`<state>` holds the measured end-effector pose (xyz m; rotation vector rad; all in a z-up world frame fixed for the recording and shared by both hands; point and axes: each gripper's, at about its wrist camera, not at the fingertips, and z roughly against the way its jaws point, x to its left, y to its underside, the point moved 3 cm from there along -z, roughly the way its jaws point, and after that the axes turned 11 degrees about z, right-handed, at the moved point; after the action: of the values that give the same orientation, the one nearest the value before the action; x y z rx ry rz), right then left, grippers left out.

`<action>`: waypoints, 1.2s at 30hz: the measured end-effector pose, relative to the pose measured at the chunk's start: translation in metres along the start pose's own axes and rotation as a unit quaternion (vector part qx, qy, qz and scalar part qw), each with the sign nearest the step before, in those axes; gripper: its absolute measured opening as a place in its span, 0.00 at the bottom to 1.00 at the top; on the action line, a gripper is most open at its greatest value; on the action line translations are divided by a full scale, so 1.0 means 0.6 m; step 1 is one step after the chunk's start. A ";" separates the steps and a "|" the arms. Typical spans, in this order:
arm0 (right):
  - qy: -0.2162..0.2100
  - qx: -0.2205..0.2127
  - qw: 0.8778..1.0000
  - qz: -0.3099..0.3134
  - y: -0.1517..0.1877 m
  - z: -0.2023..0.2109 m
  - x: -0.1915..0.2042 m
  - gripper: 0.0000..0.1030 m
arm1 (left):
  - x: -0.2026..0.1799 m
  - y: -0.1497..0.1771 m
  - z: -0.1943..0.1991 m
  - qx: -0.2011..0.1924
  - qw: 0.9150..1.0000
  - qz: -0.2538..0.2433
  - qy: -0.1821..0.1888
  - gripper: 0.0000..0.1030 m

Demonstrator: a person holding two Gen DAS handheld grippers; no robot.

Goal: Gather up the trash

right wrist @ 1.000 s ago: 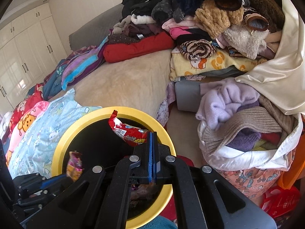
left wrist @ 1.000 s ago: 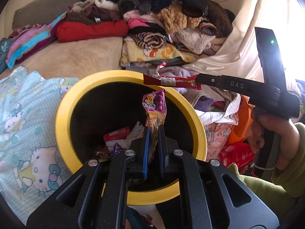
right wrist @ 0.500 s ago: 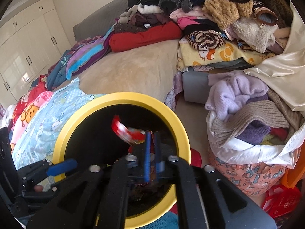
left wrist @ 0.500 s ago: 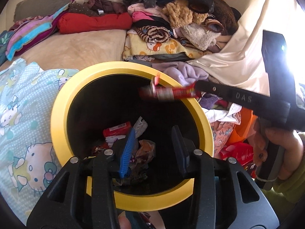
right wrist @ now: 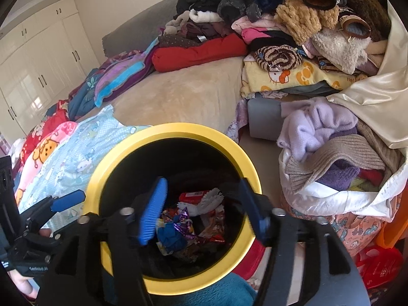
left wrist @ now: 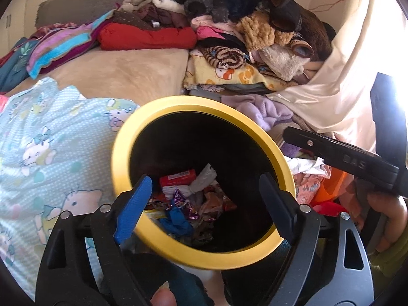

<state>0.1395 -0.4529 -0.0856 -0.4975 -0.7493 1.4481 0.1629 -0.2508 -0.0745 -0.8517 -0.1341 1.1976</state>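
A black bin with a yellow rim [left wrist: 193, 102] [right wrist: 178, 130] stands by the bed, directly under both grippers. Crumpled wrappers [left wrist: 196, 204] [right wrist: 193, 221] and a red packet [left wrist: 178, 177] lie at its bottom. My left gripper [left wrist: 204, 199] hangs over the bin's near rim with its jaws opening and nothing between them. My right gripper [right wrist: 204, 209] is over the bin mouth too, jaws opening and empty. One of the right gripper's black fingers [left wrist: 331, 150] reaches in from the right in the left wrist view. A blue pad [right wrist: 67, 200] of the left gripper shows at the left edge of the right wrist view.
A light-blue cartoon-print cloth [left wrist: 51, 153] lies left of the bin on the bed's beige blanket [right wrist: 188, 97]. Piled clothes [right wrist: 293, 12] fill the back. A white bag of knitwear [right wrist: 331, 173] and a red plastic bag [right wrist: 382, 262] sit to the right. White wardrobes [right wrist: 38, 58] line the far left.
Both grippers went from shut to open. The purple snack wrapper left my left gripper and the red wrapper left my right gripper; both dropped into the bin.
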 end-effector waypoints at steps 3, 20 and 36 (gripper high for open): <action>-0.002 -0.011 1.000 -0.004 -0.003 0.015 0.011 0.74 | 0.014 -0.004 0.016 -0.009 1.000 0.008 -0.007 0.89; 0.011 -0.019 1.000 0.016 0.010 0.055 0.068 0.94 | 0.094 -0.019 0.102 -0.056 0.995 0.073 -0.047 0.89; 0.002 -0.059 0.997 0.057 0.024 0.087 0.154 0.94 | 0.124 0.000 0.194 -0.136 0.984 0.066 -0.095 0.89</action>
<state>0.0884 -0.3672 -0.0459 -0.6418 -0.8180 1.5145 0.1323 -0.1283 -0.0188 -0.9939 -0.4086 1.4054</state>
